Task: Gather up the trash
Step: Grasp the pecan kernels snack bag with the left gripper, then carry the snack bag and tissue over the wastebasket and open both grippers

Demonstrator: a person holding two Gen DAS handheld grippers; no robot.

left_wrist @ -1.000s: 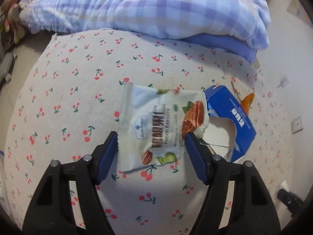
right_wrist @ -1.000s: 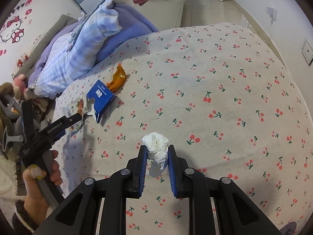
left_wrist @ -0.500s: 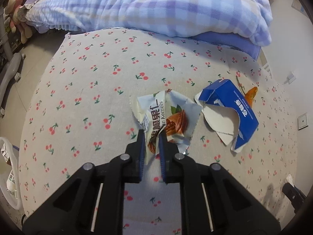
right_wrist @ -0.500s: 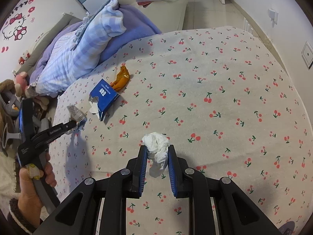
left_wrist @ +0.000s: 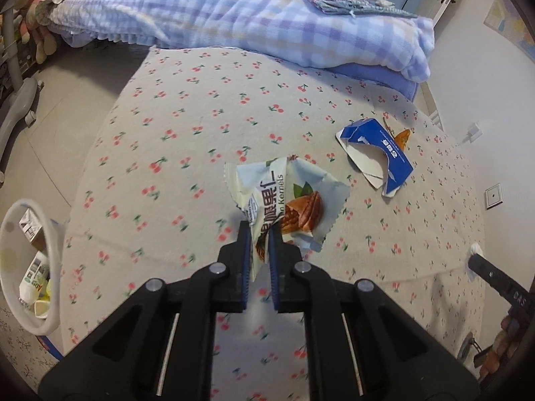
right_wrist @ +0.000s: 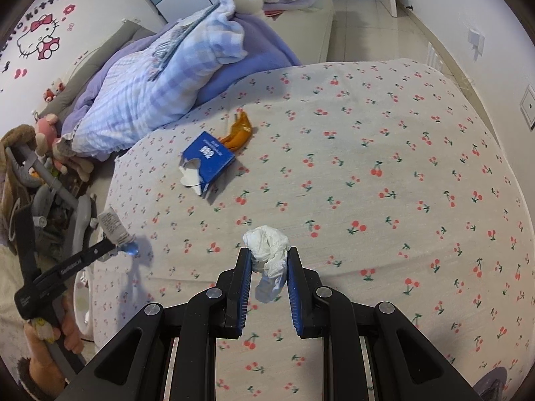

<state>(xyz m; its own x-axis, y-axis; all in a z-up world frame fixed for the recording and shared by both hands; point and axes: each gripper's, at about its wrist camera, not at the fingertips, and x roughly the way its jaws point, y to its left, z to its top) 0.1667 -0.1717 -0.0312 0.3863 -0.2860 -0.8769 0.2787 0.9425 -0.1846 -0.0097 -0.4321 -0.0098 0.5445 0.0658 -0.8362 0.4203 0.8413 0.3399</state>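
The left gripper (left_wrist: 257, 234) has its jaws pinched tight on the snack wrapper (left_wrist: 287, 200), lifted off the bed (left_wrist: 200, 107). The right gripper (right_wrist: 267, 267) clamps a tissue wad (right_wrist: 269, 250). The waste bin (left_wrist: 30, 267) lies down-left of the left jaws; a torn blue box (left_wrist: 378, 153) lies farther ahead-right.

Left gripper (left_wrist: 259, 234) went from jaws wide around the flat nut-kernel wrapper (left_wrist: 287, 200) to clamped on it; wrapper now crumpled and pinched at its lower edge. Wrapper lifted off the bed sheet (left_wrist: 187, 140) and carried away from the blue carton (left_wrist: 378, 153), which now sits well apart to the right instead of touching it. White bin (left_wrist: 30, 267) with trash inside came into the left wrist view, at the bed's left edge.
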